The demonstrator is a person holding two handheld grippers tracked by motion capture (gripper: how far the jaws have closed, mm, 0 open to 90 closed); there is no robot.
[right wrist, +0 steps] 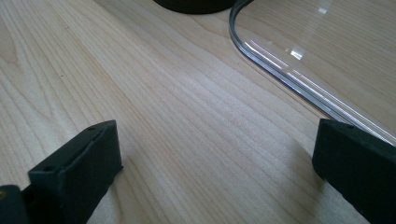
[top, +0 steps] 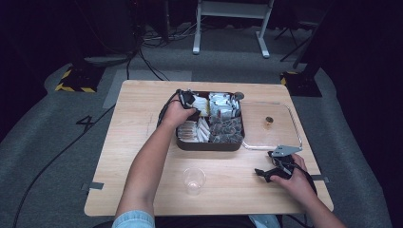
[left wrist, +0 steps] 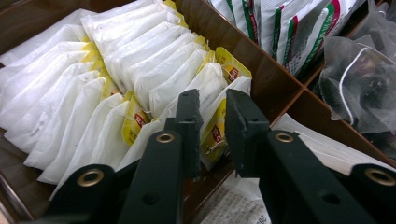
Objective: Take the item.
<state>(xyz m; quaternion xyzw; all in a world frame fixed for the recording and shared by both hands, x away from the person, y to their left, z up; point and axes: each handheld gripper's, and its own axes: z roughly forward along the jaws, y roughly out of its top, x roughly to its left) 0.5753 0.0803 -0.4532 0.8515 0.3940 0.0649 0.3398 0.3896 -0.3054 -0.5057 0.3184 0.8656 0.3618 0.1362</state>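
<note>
The left forearm (top: 142,171) reaches forward, its hand (top: 177,114) holding the left gripper (left wrist: 212,116) tipped down, jaws a narrow gap apart. The right hand (top: 297,178) rests low at the near right, its right gripper (top: 273,161) pointing left and forward, jaws spread wide in the right gripper view

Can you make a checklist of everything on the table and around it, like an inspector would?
Surface: wooden table, tape at edges.
Job's things: brown box of tea bags; clear lid right of it; clear cup near front.
Clutter: nothing seen.
Grippers: left gripper in box, jaws narrowly apart around a bag; right gripper open, on table.
Cables: on floor, left.
Surroundings: grey carpet, white stand, dark room.
</note>
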